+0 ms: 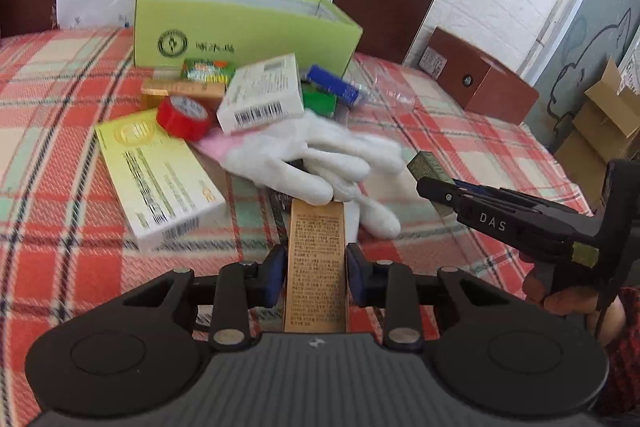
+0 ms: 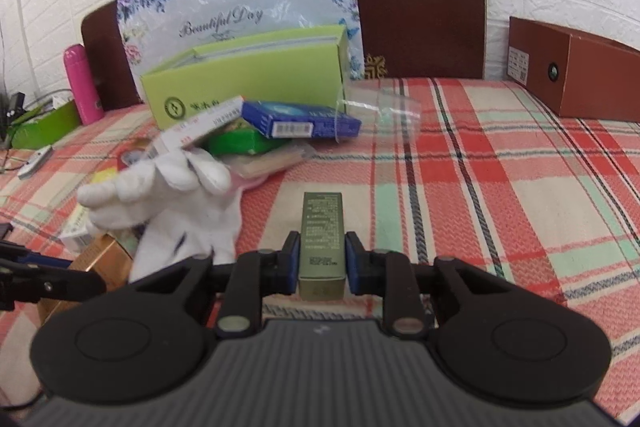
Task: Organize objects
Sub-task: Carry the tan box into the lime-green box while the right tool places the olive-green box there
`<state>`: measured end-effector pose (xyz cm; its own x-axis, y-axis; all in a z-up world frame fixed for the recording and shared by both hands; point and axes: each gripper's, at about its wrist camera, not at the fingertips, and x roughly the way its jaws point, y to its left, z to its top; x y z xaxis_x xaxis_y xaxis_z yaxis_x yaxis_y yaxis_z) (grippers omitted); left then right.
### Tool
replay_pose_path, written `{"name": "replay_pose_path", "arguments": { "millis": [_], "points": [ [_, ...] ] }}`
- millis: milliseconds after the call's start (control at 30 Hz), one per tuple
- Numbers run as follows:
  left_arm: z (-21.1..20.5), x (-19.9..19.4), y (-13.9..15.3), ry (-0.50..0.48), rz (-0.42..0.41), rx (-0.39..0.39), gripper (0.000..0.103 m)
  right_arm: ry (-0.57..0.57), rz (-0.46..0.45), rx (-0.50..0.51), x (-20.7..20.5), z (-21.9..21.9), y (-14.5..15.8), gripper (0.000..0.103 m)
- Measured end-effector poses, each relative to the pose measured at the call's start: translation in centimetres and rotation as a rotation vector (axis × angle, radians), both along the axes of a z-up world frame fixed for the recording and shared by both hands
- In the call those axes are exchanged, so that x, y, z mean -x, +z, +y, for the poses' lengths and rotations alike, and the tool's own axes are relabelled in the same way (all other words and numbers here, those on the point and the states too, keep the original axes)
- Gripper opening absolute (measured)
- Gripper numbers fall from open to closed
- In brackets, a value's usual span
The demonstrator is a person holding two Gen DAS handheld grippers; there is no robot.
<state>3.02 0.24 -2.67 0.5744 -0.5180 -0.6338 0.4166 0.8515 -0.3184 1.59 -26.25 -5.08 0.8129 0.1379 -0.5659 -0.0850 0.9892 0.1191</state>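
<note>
My left gripper [image 1: 316,259] is shut on a long gold box [image 1: 316,267], held above the plaid cloth. My right gripper [image 2: 322,255] is shut on a slim olive-green box [image 2: 322,239]; it also shows in the left wrist view [image 1: 430,171] at the right. An open lime-green box [image 1: 240,27] stands at the back of the table. In front of it lies a pile: white gloves [image 1: 320,159], red tape roll [image 1: 184,115], white carton [image 1: 264,95], yellow carton [image 1: 160,179], blue box [image 2: 296,121] and a green box [image 2: 240,143].
A brown cardboard box [image 2: 580,75] sits at the back right. A pink bottle [image 2: 82,83] stands at the far left. Two chair backs [image 2: 416,7] and a floral plastic bag [image 2: 240,7] are behind the table. A clear plastic bag [image 2: 384,111] lies beside the pile.
</note>
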Motion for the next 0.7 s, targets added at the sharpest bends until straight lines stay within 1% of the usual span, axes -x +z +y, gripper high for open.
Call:
{"name": "replay_pose_path", "arguments": {
  "millis": [133, 200, 300, 400, 533, 633, 700],
  "points": [
    [1.1, -0.5, 2.7, 0.022, -0.083, -0.011, 0.033, 0.034, -0.050, -0.046, -0.6, -0.1, 1.9, 0.022],
    [1.7, -1.2, 4.1, 0.035, -0.119, 0.010, 0.033, 0.046, -0.068, -0.065, -1.4, -0.1, 2.9, 0.022],
    [2.4, -2.6, 6.0, 0.056, -0.156, 0.057, 0.033, 0.083, -0.115, -0.061, -2.8, 0.3, 4.7, 0.022],
    [2.6, -4.4, 7.5, 0.092, -0.207, 0.064, 0.033, 0.126, -0.151, -0.069, -4.6, 1.1, 6.3, 0.022],
    [2.7, -8.1, 8.9, 0.135, -0.208, 0.122, 0.033, 0.152, -0.176, -0.057, -7.7, 2.2, 7.7, 0.022],
    [2.0, -11.1, 9.8, 0.156, -0.225, 0.106, 0.033, 0.159, -0.173, -0.054, -10.7, 3.1, 8.1, 0.022],
    [1.8, -13.2, 10.2, 0.167, -0.229, 0.114, 0.033, 0.175, -0.166, -0.061, -12.7, 3.7, 8.2, 0.022]
  ]
}}
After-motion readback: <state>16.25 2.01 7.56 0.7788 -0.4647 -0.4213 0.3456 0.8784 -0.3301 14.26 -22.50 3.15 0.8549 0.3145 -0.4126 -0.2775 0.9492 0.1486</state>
